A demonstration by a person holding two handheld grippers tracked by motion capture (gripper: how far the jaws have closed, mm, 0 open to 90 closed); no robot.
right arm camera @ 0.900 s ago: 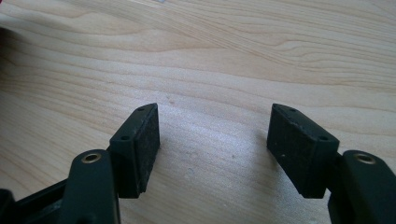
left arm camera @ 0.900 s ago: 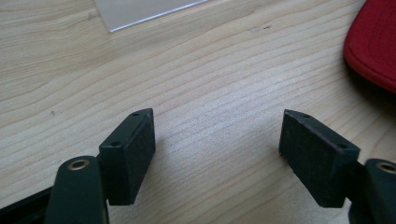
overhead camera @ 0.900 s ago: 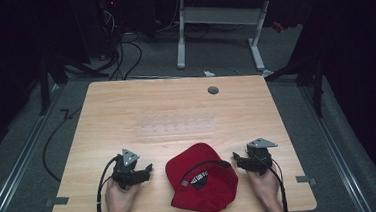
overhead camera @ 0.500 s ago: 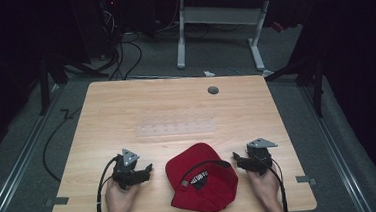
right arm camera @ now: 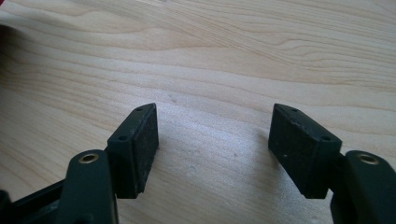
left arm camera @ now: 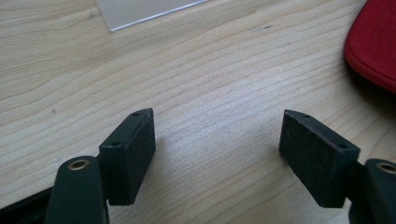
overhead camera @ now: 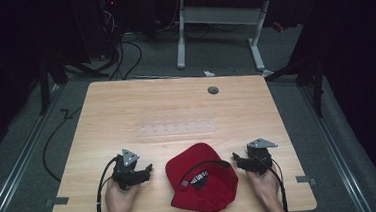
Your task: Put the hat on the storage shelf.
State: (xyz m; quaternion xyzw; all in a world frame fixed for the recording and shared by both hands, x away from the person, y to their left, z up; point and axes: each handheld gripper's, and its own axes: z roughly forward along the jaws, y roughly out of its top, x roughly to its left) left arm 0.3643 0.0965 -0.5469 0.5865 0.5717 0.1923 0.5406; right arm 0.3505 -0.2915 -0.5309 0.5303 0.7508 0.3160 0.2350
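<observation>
1. On the floor left of the tabletop [overhead camera: 176, 107], a black cable [overhead camera: 53, 140] loops beside a grey floor rail [overhead camera: 20, 168].
2. The left claw [overhead camera: 147, 168] rests near the tabletop's front edge, held in the person's left hand [overhead camera: 118, 198]. Its jaws stand wide apart with nothing between them; in the left gripper view bare wood shows between the pads [left arm camera: 135, 149].
3. A clear plastic sheet [overhead camera: 176, 126] lies flat at mid-table, well beyond both claws; its corner shows at the top of the left gripper view.
4. The red cap [overhead camera: 201, 182] sits at the front centre of the tabletop, between the two claws and touching neither, with a black strap and a dark label showing on it. Its red edge appears at the right of the left gripper view.
5. A small grey round cap [overhead camera: 213, 90] is set in the far part of the tabletop.
6. The right claw [overhead camera: 235, 158] lies just right of the cap, in the right hand [overhead camera: 264, 186], jaws spread wide and empty over bare wood.
7. Beyond the tabletop stands a white-legged desk frame [overhead camera: 215, 29].
</observation>
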